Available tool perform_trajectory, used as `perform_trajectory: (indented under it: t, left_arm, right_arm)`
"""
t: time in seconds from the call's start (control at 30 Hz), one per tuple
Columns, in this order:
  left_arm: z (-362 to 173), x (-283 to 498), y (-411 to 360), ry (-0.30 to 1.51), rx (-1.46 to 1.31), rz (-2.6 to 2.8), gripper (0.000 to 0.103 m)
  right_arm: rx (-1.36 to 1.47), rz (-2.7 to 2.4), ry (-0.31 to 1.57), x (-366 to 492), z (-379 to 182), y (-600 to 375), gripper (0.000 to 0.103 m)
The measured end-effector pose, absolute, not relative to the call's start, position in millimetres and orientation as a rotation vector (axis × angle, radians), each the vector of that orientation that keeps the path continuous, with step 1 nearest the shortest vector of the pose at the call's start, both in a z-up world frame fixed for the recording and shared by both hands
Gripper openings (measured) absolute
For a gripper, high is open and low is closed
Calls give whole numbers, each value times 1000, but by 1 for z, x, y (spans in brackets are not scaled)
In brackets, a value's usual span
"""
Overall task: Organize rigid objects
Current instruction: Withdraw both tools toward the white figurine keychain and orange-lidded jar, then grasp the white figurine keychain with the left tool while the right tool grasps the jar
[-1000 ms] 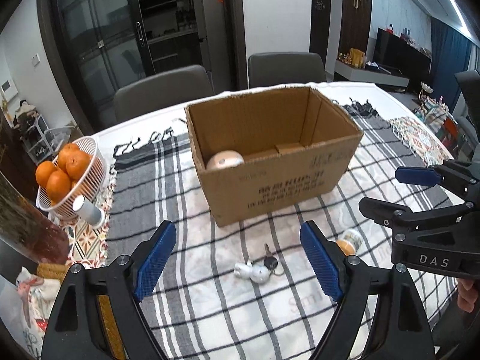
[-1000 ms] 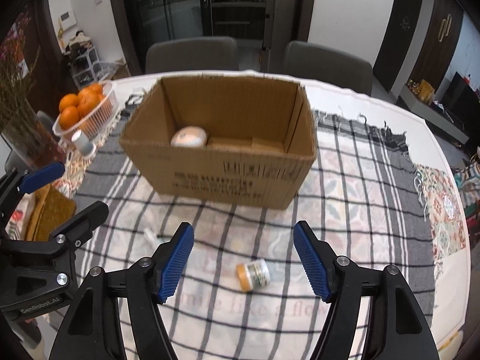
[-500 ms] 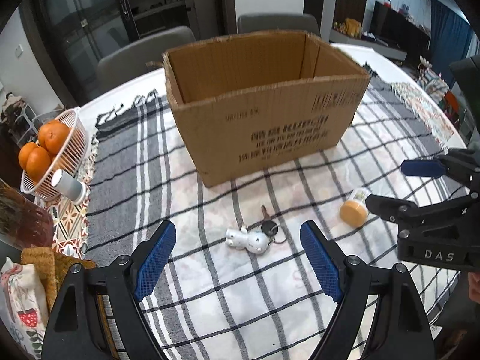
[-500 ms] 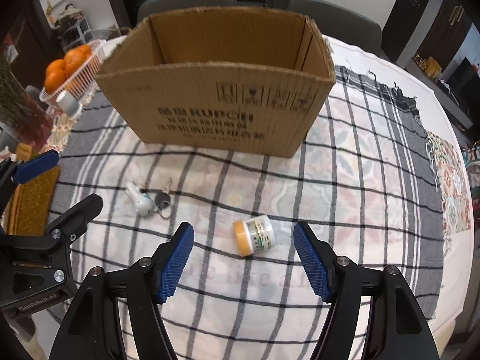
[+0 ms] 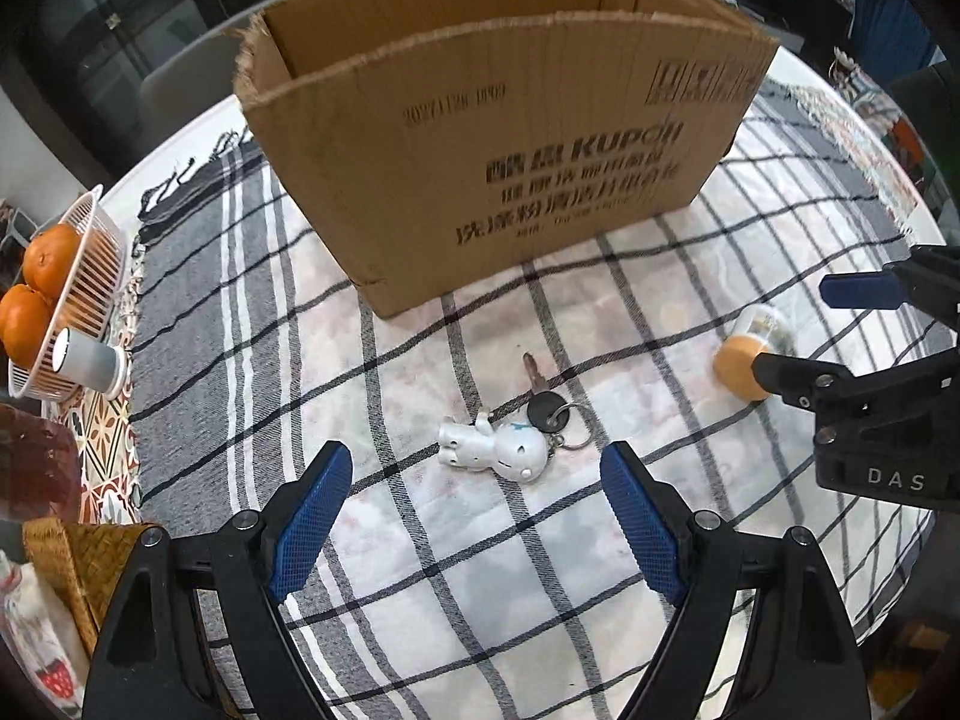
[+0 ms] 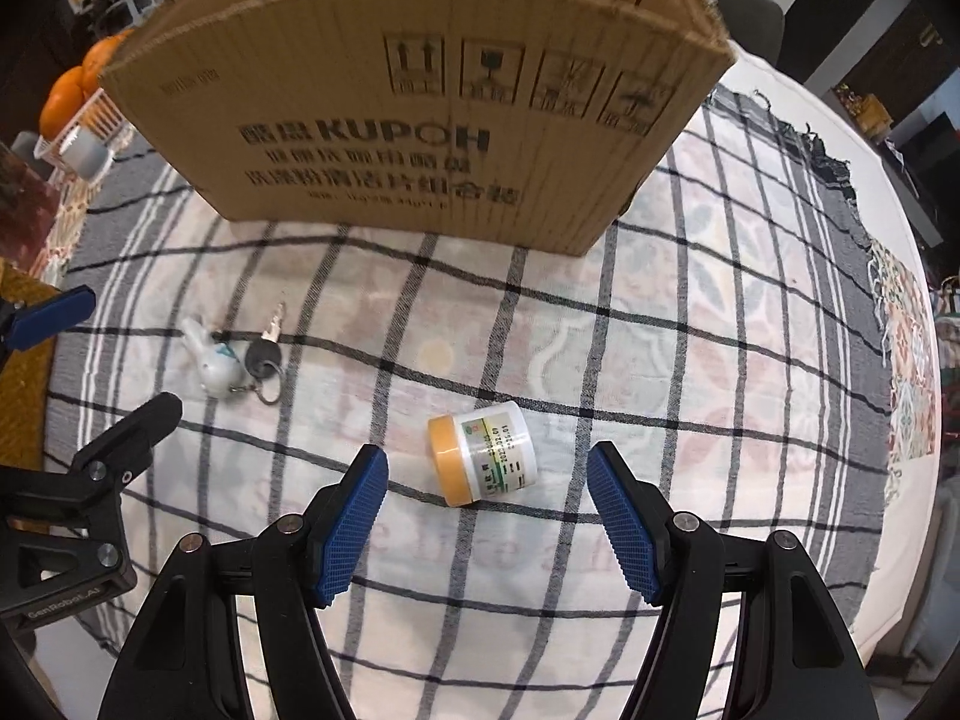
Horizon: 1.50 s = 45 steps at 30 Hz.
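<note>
Both tongs released: left tongs (image 5: pixel 474 516) over keychain (image 5: pixel 510 438), right tongs (image 6: pixel 486 516) over jar (image 6: pixel 483 459).

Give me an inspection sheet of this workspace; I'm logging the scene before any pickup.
Surface: black-and-white checked tablecloth, flat.
Job's things: open brown cardboard box; white figurine keychain with black-headed key; white jar with orange lid lying on its side, both in front of the box.
Clutter: white wire basket of oranges; small grey cylinder beside it.
Grippers: left gripper open, aimed at the keychain; right gripper open, aimed at the jar.
Cables: nothing seen.
Surroundings: grey chair behind the table.
</note>
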<state>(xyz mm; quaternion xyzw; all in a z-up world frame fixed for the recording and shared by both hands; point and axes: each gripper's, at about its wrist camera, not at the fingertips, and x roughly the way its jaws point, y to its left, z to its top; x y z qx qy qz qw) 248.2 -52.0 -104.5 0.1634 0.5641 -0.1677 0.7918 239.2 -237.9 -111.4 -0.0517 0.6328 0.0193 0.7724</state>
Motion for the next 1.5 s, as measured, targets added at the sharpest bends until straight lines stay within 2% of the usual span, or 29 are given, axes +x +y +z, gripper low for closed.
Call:
perform_trajectory:
  t: [0.57,0.7,0.83,0.93,1.07,1.27,1.5]
  left_arm:
    - [-144,272,-60,1318,401,-363,84]
    - [-151,276,-61,1326,388,-363,77]
    - [-158,280,-61,1336,366,-372,75]
    - [-162,281,-63,1348,351,-374,66]
    - [-166,279,-61,1357,313,-388,55]
    - [-165,277,-61,1339,280,-358,54]
    - [-153,262,-55,1307,211,-339,54]
  right_arm:
    - [-127,9,1450,249,-139,-240,70]
    - [-128,4,1460,250,-144,-241,70]
    - [-121,6,1470,252,-147,-240,70]
    - [-115,5,1475,253,-151,-241,68]
    - [-100,11,1479,252,-156,-244,62]
    - [-49,29,1474,249,-162,-249,47]
    - [-13,41,1427,236,-162,-254,45]
